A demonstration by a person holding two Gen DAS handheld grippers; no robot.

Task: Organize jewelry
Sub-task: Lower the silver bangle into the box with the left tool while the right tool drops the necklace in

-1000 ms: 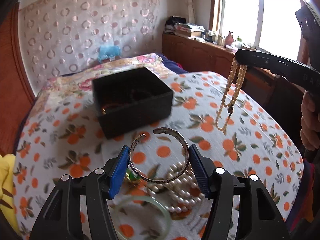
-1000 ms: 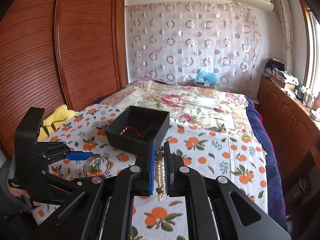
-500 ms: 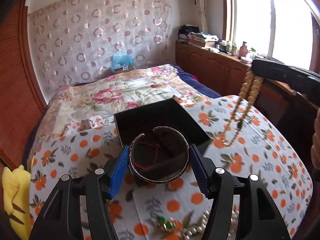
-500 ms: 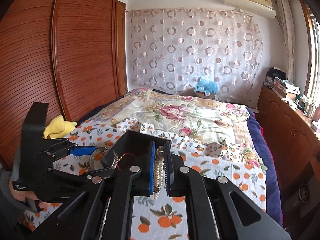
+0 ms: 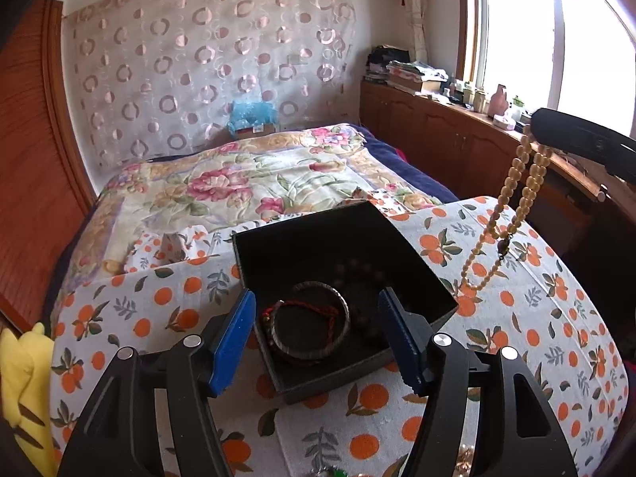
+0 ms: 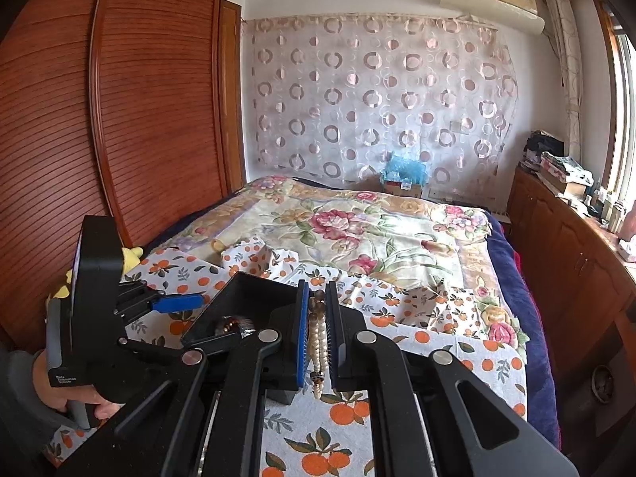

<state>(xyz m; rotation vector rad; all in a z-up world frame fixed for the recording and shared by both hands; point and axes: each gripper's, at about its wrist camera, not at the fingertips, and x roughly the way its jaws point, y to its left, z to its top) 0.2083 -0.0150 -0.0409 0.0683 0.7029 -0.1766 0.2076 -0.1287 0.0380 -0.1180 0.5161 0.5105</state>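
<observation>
Looking along the left gripper (image 5: 318, 330), its blue pads (image 5: 234, 338) are apart and spreading wider, one on each side of the near corner of a black box (image 5: 413, 246). Nothing is pressed between them. A silver bangle (image 5: 342, 314) lies on the floor of the box, with a red braided cord bracelet (image 5: 306, 310) lying across it and dark beads (image 5: 365, 270) further in. The box sits on a cloth printed with oranges (image 5: 536, 318), spread over a flowered quilt (image 5: 238, 175). At the right, the tip of the right gripper (image 5: 536, 123) reaches in above the cloth, and a cream bead necklace (image 5: 512, 206) hangs from it in loops, beside the box and clear of it. A yellow plush toy (image 5: 20, 381) lies at the left edge.

From the right wrist view, the right gripper (image 6: 317, 334) has its fingers pressed close together, pinching the bead necklace (image 6: 318, 330), whose strands run down between the pads. The black box (image 6: 254, 290) lies just beyond and left of the fingertips. The left gripper (image 6: 179, 302) points toward the box from the left, and a hand (image 6: 59, 389) in a grey sleeve grips its handle. Behind stand a wooden wardrobe (image 6: 99, 119) and a circle-patterned curtain (image 6: 377, 99).
</observation>
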